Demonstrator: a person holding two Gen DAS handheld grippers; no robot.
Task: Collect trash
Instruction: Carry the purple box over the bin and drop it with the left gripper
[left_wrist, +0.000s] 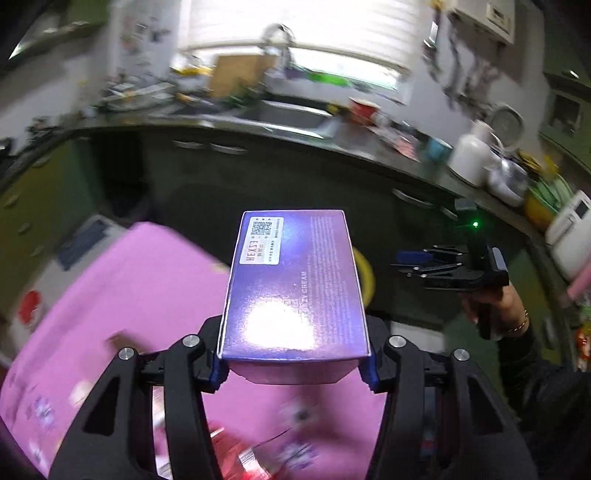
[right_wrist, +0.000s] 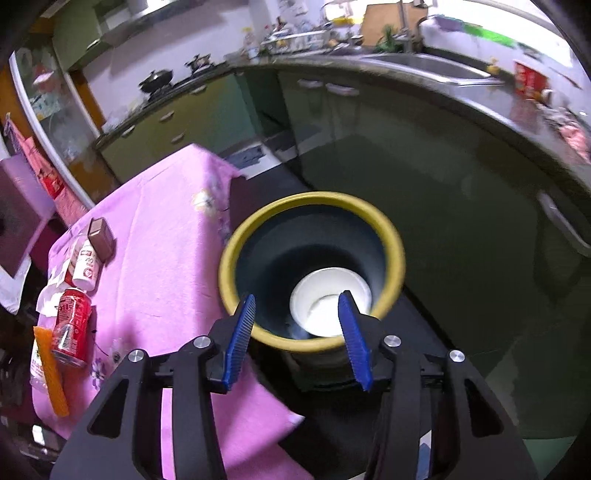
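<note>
Left gripper (left_wrist: 293, 363): my fingers (left_wrist: 218, 369) are clamped on the near end of a purple carton (left_wrist: 295, 284), which juts forward and level above the desk (left_wrist: 140, 295). Carton bears a QR label and the words "CREAM"; the rest of the print is too small to read.

Right gripper (right_wrist: 299, 339): fingers (right_wrist: 240, 339) stand wide apart, holding nothing, poised over the near rim of the yellow-rimmed bin (right_wrist: 314, 201). In the left wrist view the right gripper (left_wrist: 424, 264) hangs off to the carton's right, held in the person's hand (left_wrist: 487, 306).

Surface: the desk is covered by a pink cloth with a flower print. Along its left edge, in the right wrist view, lie a red can (right_wrist: 70, 328) on its side, an orange stick-shaped wrapper (right_wrist: 51, 373) beside it, a white bottle with red label (right_wrist: 86, 267) and a small brown box (right_wrist: 101, 238) touching the bottle. White paper lies under the can.

Container: the bin stands on the floor just beside the desk's right edge. Inside is dark; a white bowl-like item (right_wrist: 325, 299) rests at the bottom.

Room: beyond, green lower cabinets (right_wrist: 369, 122) run under a dark kitchen counter. A steel sink (right_wrist: 424, 62) sits below a bright window, a red tub (right_wrist: 528, 79) to its right. Pans (right_wrist: 159, 81) sit on the stove at far left. Much of the background is motion-blurred.
</note>
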